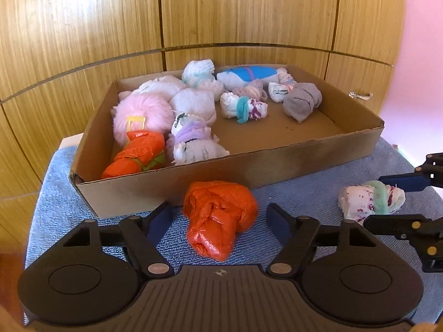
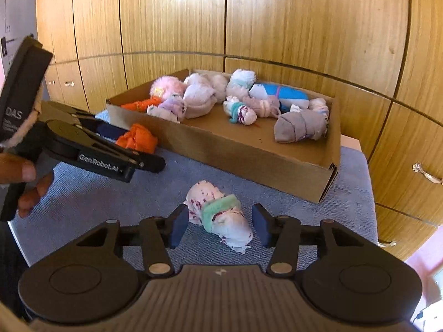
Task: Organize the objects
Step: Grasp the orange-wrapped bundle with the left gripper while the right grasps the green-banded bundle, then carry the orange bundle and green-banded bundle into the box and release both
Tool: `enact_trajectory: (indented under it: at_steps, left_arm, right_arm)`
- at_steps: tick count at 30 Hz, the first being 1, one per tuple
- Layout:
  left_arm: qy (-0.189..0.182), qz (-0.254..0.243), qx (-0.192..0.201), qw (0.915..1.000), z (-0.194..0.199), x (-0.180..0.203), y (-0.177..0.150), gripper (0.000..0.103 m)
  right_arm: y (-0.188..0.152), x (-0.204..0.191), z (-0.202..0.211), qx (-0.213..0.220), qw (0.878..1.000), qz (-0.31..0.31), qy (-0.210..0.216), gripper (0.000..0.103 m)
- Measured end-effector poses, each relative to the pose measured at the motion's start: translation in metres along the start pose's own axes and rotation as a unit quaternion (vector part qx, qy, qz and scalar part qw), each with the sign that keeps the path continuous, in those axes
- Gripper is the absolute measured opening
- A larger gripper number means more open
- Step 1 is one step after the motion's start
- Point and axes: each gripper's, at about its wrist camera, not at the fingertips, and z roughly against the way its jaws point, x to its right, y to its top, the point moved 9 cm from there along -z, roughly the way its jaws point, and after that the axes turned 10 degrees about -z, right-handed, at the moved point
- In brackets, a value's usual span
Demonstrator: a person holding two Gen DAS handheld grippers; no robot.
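An orange crinkly bundle [image 1: 218, 218] lies on the blue towel [image 1: 61, 188] just in front of the cardboard box [image 1: 249, 166]. My left gripper [image 1: 220, 215] straddles it, open, with a gap on each side of the bundle. To the right, a white sock roll with purple specks and a green band [image 2: 218, 215] rests on the towel. My right gripper [image 2: 219, 224] is open around it, its pads close beside the roll and not squeezing it. The box holds several sock rolls, a pink fluffy item [image 1: 141, 116] and another orange bundle [image 1: 135, 155].
Wooden cabinet doors [image 1: 221, 13] rise right behind the box. The towel-covered top ends shortly past the box on the right [image 2: 360, 182]. A person's hand [image 2: 25, 177] holds the left gripper. The box's front right part [image 1: 290, 130] shows bare cardboard.
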Motion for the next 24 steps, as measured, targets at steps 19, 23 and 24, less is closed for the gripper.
enact_trajectory:
  at_steps: [19, 23, 24]
  left_arm:
    - [-0.002, -0.010, 0.013, 0.9999, 0.054, -0.003, 0.008, 0.051]
    - [0.004, -0.026, 0.023, 0.9994, 0.077, -0.007, 0.024, 0.051]
    - [0.005, -0.030, 0.026, 0.9992, 0.083, -0.008, 0.028, 0.051]
  right_arm:
    - [0.005, 0.006, 0.031, 0.024, 1.000, -0.005, -0.018, 0.029]
    - [0.020, 0.011, 0.052, 0.040, 0.999, -0.002, -0.023, 0.029]
    - [0.025, 0.013, 0.059, 0.044, 0.999, -0.003, -0.023, 0.029]
